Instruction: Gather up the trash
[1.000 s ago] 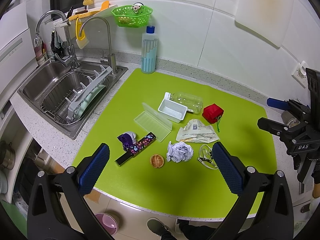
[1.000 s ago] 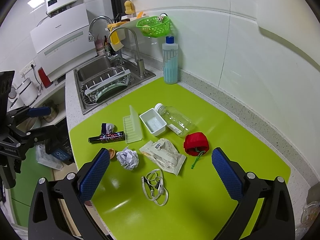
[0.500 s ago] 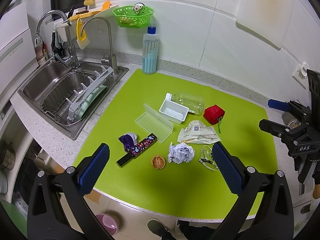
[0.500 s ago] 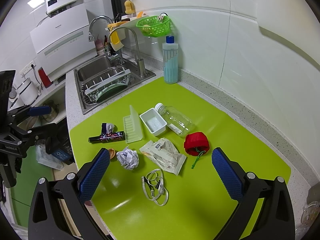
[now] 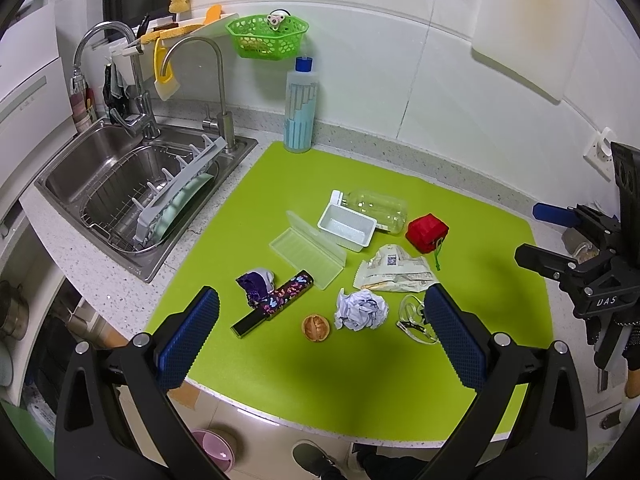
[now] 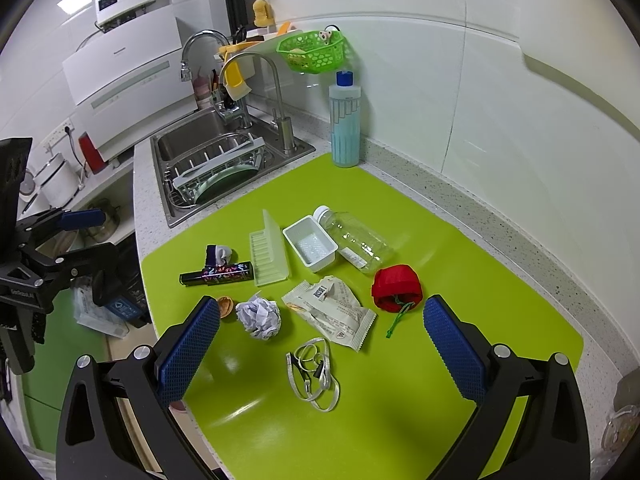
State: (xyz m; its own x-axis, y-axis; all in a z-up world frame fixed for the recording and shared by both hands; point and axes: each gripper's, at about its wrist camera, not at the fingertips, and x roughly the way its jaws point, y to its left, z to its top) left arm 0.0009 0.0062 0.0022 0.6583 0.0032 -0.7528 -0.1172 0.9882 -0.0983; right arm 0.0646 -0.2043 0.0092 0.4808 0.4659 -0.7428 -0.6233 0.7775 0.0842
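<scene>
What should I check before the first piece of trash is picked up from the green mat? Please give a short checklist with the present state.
1. Left gripper open and holding nothing: ok.
2. Right gripper open and holding nothing: ok.
3. Paper ball lies free on the green mat, nothing on top of it: ok.
4. Empty wrapper lies flat, apart from the red pouch: ok.
5. Fruit peel lies close to the paper ball, so the fingers may touch both: not ok.
6. A bin or bag to drop the trash into is in view: cannot tell.
</scene>
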